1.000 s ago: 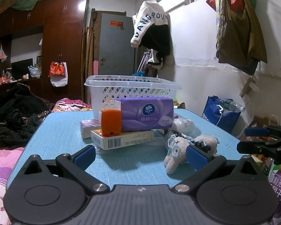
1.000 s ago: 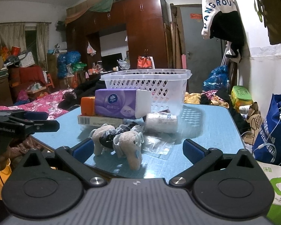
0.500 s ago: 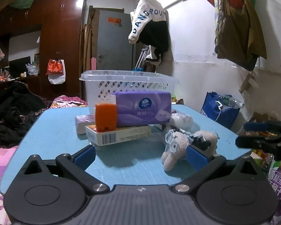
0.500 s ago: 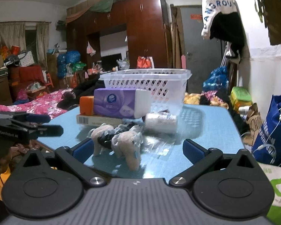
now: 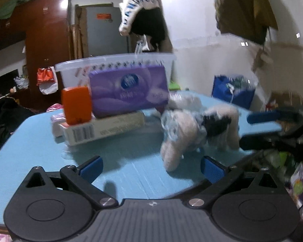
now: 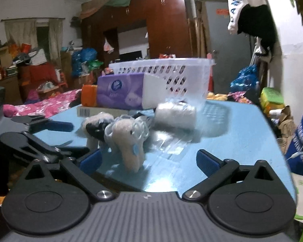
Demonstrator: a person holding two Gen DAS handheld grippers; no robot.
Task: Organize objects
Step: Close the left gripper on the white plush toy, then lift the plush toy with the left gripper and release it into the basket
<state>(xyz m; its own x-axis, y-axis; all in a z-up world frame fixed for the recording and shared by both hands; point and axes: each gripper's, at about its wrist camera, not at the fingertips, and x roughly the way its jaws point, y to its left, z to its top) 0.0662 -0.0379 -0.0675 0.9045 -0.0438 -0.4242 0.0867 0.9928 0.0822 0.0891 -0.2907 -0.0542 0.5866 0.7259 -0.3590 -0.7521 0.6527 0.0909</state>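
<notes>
Both grippers have advanced toward the pale plush sheep toy [image 5: 194, 129] since the earlier frames. It stands on the light blue tabletop [image 5: 131, 161], near its front edge. Left gripper [image 5: 151, 166] — jaws spread wide, nothing held, short of the toy. Right gripper [image 6: 149, 160] — likewise spread and empty, the toy just ahead. Behind the toy, a purple tissue pack [image 5: 129, 88] rests on a flat cardboard box [image 5: 103, 129], in front of a white perforated plastic basket [image 6: 171, 74].
</notes>
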